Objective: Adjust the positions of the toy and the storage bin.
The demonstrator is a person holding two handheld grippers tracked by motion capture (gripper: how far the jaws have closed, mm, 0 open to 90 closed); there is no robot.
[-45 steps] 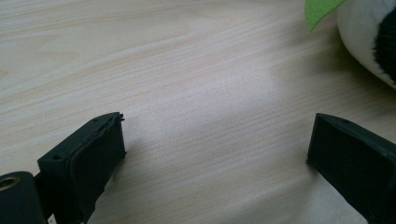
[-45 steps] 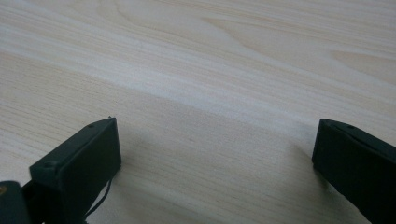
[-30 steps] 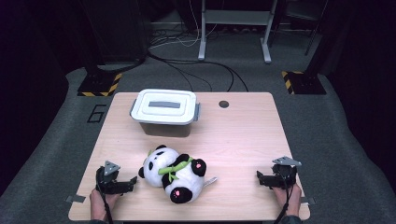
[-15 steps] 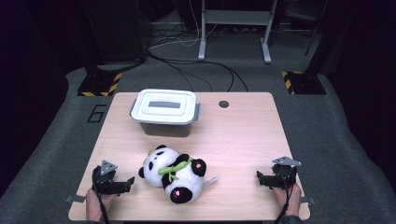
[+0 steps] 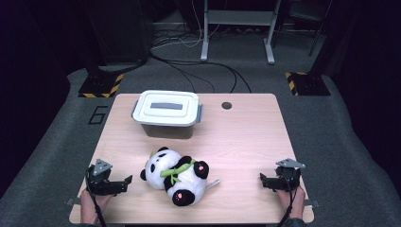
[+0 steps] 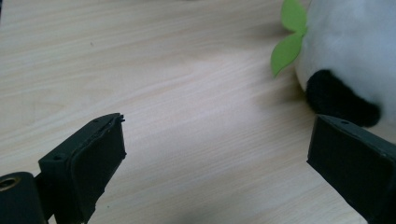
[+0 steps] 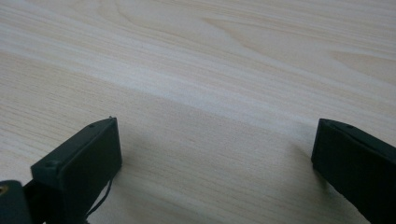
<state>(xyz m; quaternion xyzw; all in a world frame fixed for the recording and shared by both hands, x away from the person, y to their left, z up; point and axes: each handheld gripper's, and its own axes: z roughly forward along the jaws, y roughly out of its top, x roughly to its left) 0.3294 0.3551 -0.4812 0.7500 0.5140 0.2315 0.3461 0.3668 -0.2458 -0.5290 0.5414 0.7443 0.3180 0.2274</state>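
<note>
A black-and-white plush panda with a green leaf scarf [image 5: 176, 176] lies on its side on the light wooden desk [image 5: 246, 142], near the front edge and left of the desk's middle. Its head points toward the left edge; its pink-soled feet point toward the front edge and the right.

The left gripper [image 5: 124, 181] rests near the front left corner of the desk, held by a hand [image 5: 92, 201] that enters over the front edge. Its fingers [image 6: 88, 163] are released and spread wide, with bare wood between them. They point toward the panda, just beside its head but apart from it. In the left gripper view, the panda's white fur, one black patch and two green leaves [image 6: 288, 39] lie just beyond the right-hand finger.

The right gripper [image 5: 263, 179] rests near the front right corner, well apart from the panda. Its fingers [image 7: 79, 163] are likewise released and spread wide over bare wood, grasping nothing.

A white lidded plastic storage box with a grey handle recess [image 5: 166, 112] stands near the rear edge, left of centre, behind the panda and apart from it. A round dark cable hole [image 5: 226, 105] sits in the desk just to the box's right.
</note>
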